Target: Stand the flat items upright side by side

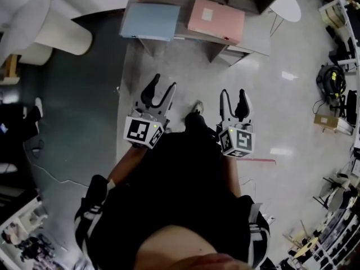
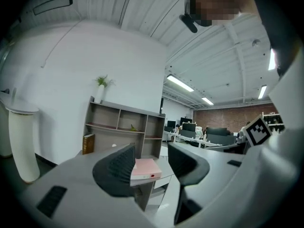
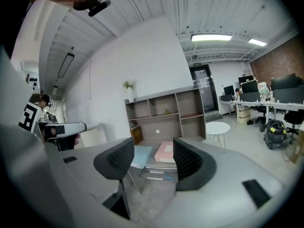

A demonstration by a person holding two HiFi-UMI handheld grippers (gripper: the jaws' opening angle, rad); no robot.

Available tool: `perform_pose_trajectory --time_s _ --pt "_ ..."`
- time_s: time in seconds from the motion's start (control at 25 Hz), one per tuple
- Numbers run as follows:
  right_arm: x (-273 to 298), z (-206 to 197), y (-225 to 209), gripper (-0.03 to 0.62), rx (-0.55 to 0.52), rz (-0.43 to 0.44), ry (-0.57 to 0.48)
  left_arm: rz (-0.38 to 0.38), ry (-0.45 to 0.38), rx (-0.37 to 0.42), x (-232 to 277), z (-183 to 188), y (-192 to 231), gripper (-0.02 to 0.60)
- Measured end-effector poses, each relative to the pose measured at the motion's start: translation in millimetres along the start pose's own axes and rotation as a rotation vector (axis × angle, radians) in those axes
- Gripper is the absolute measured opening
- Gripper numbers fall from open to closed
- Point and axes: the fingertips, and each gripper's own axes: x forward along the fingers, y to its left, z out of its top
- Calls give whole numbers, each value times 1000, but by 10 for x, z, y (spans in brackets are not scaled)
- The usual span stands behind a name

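There are two grippers. The left gripper (image 1: 164, 83) has its jaws apart, and nothing stands between them. The right gripper (image 1: 234, 94) is the same, with jaws apart and empty. Both are held side by side over the floor (image 1: 169, 66).

There are two flat items, one blue item (image 1: 150, 20) and one pink item (image 1: 216, 19). They lie flat on a low table (image 1: 254, 35), next to each other with a gap, well ahead of both grippers. No jaw touches them.

In the right gripper view both items show far off through the gap of the jaws. In the left gripper view only the pink one shows there.

Behind the table stands one shelf (image 3: 166, 113), with one brown book (image 3: 137, 134) inside and one plant (image 3: 128, 87) on top. One round white table (image 3: 217, 127) stands to its right.
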Motion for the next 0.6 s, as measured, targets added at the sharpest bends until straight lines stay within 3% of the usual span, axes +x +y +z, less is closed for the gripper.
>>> perform_pose_trajectory --time_s 0.28,0.6 --pt "684 99 -645 261 2 47 57 51 65 -12 890 -111 -4 219" --pt "1580 -62 -1285 261 22 71 118 78 149 -35 1815 -531 226 219"
